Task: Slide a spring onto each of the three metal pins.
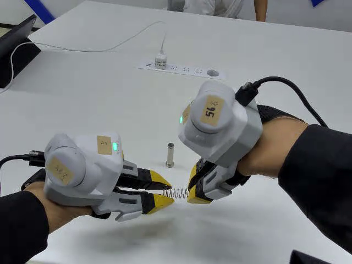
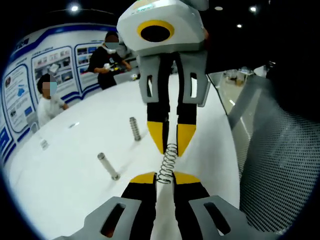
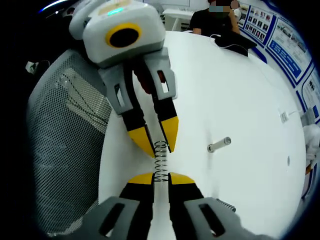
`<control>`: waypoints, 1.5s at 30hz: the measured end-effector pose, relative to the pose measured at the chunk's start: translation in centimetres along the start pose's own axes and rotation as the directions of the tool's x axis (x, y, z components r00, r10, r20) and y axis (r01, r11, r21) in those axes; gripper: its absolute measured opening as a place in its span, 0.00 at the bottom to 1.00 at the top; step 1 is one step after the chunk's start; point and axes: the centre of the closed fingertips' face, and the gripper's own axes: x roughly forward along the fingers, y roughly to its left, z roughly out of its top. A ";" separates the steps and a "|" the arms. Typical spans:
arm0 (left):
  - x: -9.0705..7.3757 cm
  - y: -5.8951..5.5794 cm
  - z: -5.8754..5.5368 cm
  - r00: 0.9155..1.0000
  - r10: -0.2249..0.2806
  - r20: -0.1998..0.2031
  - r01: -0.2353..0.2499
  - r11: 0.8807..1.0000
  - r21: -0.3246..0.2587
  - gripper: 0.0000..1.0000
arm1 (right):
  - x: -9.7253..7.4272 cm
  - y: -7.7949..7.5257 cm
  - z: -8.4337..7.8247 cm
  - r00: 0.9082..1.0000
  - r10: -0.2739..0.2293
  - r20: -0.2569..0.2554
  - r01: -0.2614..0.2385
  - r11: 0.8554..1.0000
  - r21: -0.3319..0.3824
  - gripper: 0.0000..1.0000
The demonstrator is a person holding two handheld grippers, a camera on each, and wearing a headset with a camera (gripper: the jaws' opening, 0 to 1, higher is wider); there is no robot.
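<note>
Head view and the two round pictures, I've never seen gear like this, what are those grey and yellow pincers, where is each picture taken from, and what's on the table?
A person holds a two-jaw gripper in each hand. The head view comes from a headset camera looking down at a white table. Each round picture comes from a camera riding on one gripper, looking along its jaws. The left gripper and the right gripper each pinch one end of a spring that spans the gap between them. A bare metal pin stands upright just beyond it, and a power strip lies farther back.
</note>
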 end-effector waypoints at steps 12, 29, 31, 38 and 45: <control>0.0 0.0 -0.2 1.000 0.000 -0.009 0.000 1.000 0.002 0.12 | -1.4 0.0 1.6 0.999 -0.015 0.040 0.016 1.000 -0.017 0.12; 0.0 0.0 -0.1 1.000 0.002 -0.003 -0.002 1.000 -0.011 0.11 | -2.0 0.0 4.0 0.994 -0.036 0.105 0.040 0.998 -0.041 0.12; 0.0 0.1 0.0 1.000 0.003 0.001 -0.003 1.000 -0.015 0.11 | -2.1 -0.1 4.3 0.993 -0.038 0.113 0.043 0.998 -0.044 0.12; -0.1 0.2 0.1 1.000 0.006 0.015 -0.006 0.999 -0.034 0.11 | -2.1 -0.1 4.9 0.990 -0.041 0.134 0.048 0.998 -0.047 0.12; -0.2 0.4 0.4 0.999 0.013 0.034 -0.011 0.998 -0.055 0.11 | -2.0 -0.3 4.5 0.991 -0.042 0.127 0.048 0.998 -0.041 0.14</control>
